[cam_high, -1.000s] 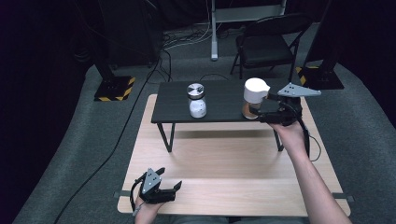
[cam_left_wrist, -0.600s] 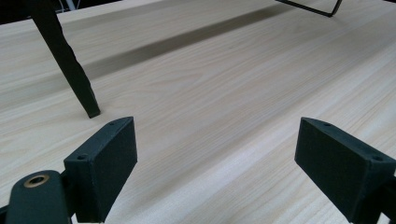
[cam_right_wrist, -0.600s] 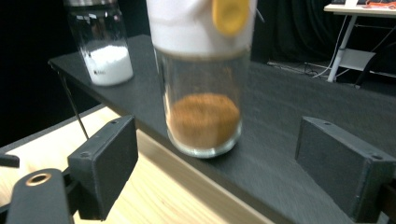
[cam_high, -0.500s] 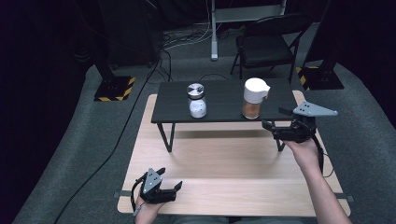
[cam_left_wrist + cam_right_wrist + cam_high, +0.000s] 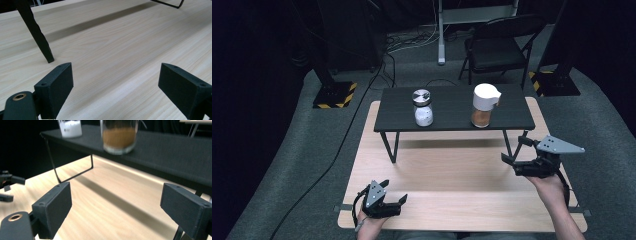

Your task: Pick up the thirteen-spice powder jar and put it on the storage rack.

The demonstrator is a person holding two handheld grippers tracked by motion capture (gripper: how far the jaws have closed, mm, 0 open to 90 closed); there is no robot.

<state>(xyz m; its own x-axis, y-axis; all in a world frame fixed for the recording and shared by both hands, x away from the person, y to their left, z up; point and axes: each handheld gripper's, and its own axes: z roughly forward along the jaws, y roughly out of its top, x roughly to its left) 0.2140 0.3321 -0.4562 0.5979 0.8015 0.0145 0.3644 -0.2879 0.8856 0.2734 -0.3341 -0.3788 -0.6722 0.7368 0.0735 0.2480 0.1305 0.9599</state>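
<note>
While the right gripper (image 5: 517,159) has just been opening its jaws, nothing between them, it hangs off the black shelf's (image 5: 452,120) right end; the brown-powder jar (image 5: 482,105) stands there. Left gripper (image 5: 393,200) gapes empty at the tabletop's (image 5: 452,175) near-left corner. Risk: a hasty return could tip the jar.

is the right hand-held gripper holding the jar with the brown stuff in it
No, the right hand-held gripper is open above the wooden table, apart from the brown-filled jar standing on the black stand.

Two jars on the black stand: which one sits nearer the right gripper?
The jar with the white lid and brown contents, at the stand's right end. The smaller jar with the metal lid and white contents stands farther left of the right gripper.
</note>
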